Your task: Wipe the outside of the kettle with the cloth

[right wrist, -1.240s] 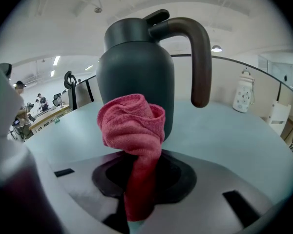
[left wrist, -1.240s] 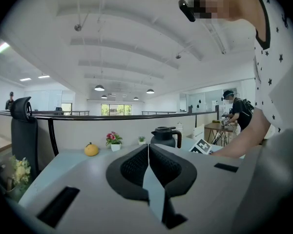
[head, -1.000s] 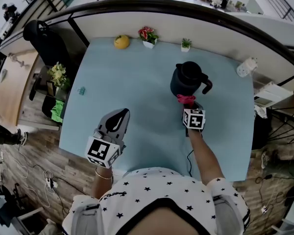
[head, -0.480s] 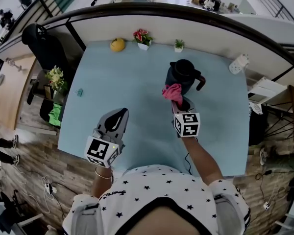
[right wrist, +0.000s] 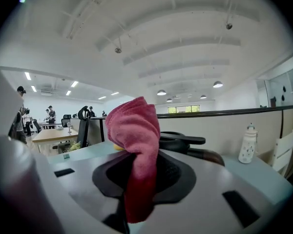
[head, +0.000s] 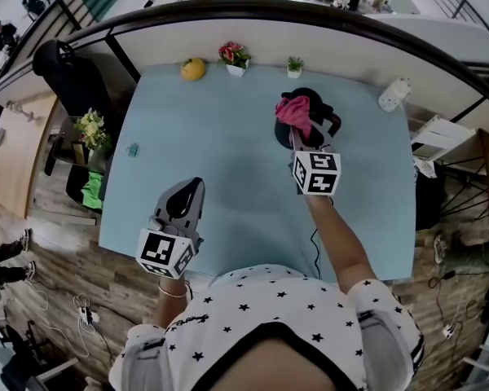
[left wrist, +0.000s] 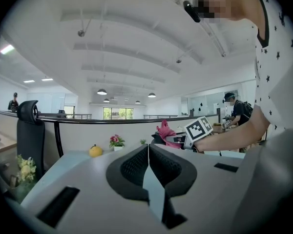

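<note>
The right gripper (head: 300, 133) has its jaws clamped on the pink cloth (head: 293, 111), with one fold standing above the tips and a tail hanging between them. The black kettle (head: 284, 139) stands upright on the blue table (head: 212, 120) directly ahead of those jaws. It sits just beyond the cloth, which from above overlaps its top (contact cannot be told). The left gripper (head: 183, 202), jaws pressed together on nothing, hovers well apart near the table's front edge, so the wipe likely falls to the right one: forward and down the kettle's near wall.
</note>
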`<state>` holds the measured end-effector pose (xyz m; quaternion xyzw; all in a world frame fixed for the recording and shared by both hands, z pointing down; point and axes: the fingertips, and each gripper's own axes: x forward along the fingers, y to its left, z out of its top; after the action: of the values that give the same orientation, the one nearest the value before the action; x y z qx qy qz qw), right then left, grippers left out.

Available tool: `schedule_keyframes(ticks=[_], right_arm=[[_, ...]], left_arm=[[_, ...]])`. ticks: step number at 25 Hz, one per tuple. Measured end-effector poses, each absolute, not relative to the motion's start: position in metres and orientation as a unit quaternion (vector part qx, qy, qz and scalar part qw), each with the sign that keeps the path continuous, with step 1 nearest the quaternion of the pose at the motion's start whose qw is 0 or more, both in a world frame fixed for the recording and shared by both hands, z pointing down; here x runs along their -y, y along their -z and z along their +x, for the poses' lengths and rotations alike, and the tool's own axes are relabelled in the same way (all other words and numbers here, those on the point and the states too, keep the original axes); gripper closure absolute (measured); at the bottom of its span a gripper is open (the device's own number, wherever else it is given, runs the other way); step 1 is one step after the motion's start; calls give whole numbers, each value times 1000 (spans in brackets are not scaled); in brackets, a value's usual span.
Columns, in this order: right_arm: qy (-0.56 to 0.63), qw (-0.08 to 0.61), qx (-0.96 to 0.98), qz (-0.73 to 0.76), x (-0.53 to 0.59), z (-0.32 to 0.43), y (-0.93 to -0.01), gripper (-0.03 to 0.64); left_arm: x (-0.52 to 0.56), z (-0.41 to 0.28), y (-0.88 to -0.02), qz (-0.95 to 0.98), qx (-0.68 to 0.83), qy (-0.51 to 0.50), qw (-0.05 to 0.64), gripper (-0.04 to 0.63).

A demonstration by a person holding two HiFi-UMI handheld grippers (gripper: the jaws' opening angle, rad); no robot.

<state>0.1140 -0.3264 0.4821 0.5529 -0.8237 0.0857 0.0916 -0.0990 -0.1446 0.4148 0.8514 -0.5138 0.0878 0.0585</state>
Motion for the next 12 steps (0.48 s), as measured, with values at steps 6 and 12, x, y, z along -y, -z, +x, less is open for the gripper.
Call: schedule_keyframes(ticks=[6,12], right_arm=[[-107,113,818,553,321,115,-509,525],[-114,124,821,546,313,111,-526,526]], left_arm=[[147,-99,-417,852,512,-85,62,566],[153,-95,-420,856,506,-88,64,566]])
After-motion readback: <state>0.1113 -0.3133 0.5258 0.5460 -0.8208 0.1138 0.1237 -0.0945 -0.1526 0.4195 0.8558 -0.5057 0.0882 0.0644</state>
